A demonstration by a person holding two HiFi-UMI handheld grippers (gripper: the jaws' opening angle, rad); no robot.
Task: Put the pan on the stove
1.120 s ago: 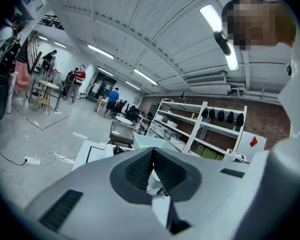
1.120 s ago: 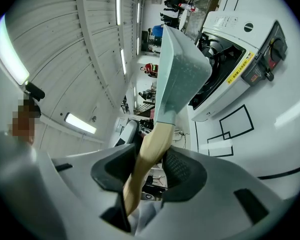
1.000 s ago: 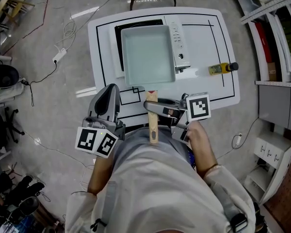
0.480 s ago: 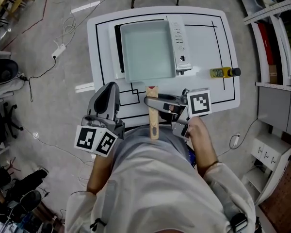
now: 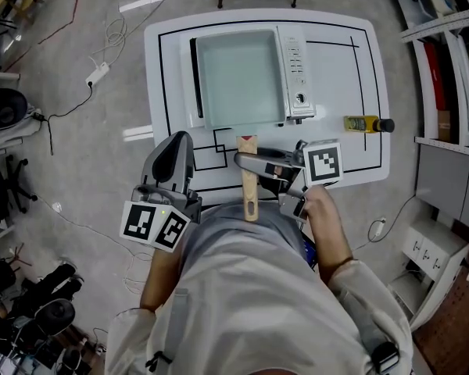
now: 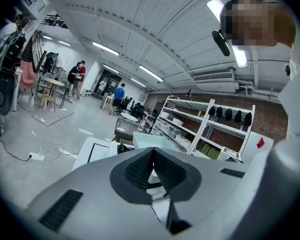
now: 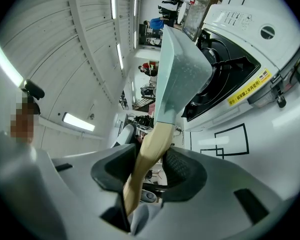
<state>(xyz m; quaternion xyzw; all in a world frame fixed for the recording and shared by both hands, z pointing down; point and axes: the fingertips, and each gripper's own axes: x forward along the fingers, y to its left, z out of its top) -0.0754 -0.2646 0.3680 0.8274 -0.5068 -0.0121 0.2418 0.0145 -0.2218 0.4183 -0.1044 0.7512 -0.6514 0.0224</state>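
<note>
Pan (image 5: 238, 76): pale blue-green, square, out ahead of the right claw (image 5: 247, 162) and over the stove (image 5: 293, 109). Whether its base rests on the black cooktop cannot be told. The wooden handle (image 7: 149, 149) runs back from the pan between the right claw's pads. The jaws are clamped on it near its pan end, and its free end sticks out toward the person. Left claw (image 6: 152, 154): jaws together, nothing between them. It sits off to the left of the handle, clear of it, touching neither pan nor stove. Writing: a yellow label (image 7: 247, 91) on the stove's front edge carries dark print, too small to read. The control panel (image 5: 295, 53), ahead of the right claw beside the pan, has buttons and a knob, lettering not legible. The right claw bears a marker cube (image 5: 322, 166) with black-and-white squares. The stove stands on a white tabletop (image 5: 348, 76) marked with black lines, beyond both claws. A bottle (image 5: 363, 123) with yellow contents and a dark cap is on the tabletop, ahead and to the right of the right claw, apart from the stove, label unreadable.
</note>
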